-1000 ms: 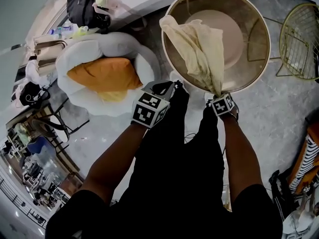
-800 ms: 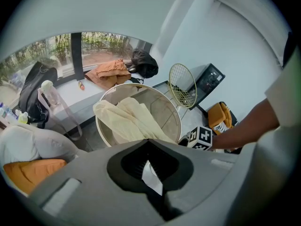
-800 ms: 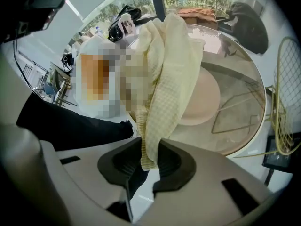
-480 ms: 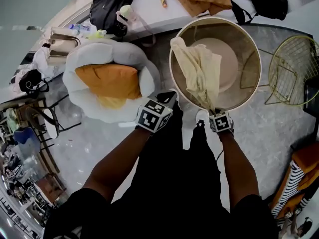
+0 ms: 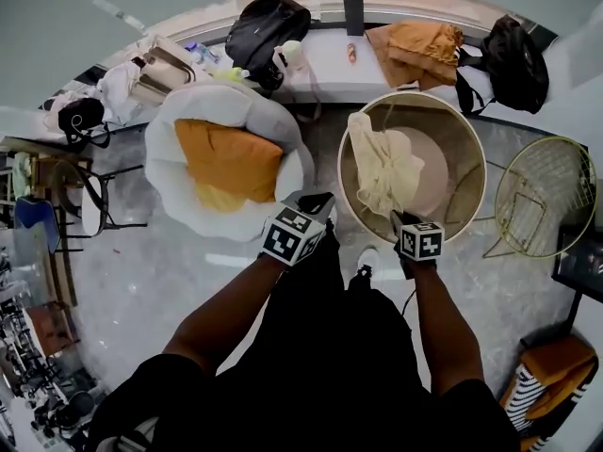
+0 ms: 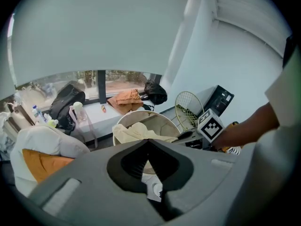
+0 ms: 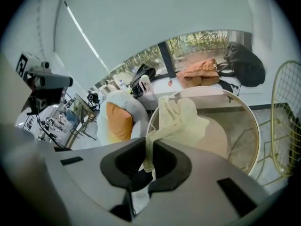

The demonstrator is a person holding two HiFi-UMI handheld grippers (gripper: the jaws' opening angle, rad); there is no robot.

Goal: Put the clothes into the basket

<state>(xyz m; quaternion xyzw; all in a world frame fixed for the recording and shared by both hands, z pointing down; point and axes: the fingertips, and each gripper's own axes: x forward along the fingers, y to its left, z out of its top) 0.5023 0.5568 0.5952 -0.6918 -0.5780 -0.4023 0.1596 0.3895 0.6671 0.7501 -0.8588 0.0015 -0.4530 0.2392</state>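
Both tongs had risen; right tongs [image 5: 398,220], jaws just closing, pinched the cream garment [image 5: 382,168] draped into the basket [image 5: 482,191] ahead; left tongs [image 5: 316,202] stayed shut, empty. Releasing deeper inside looked best.

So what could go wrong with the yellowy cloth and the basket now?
The right tongs have just been closing and pinch one end of the cream cloth. If they pull away while shut, they could drag the cloth out of the basket. Part of the cloth also lies on the rim, so it might slip onto the floor when let go.
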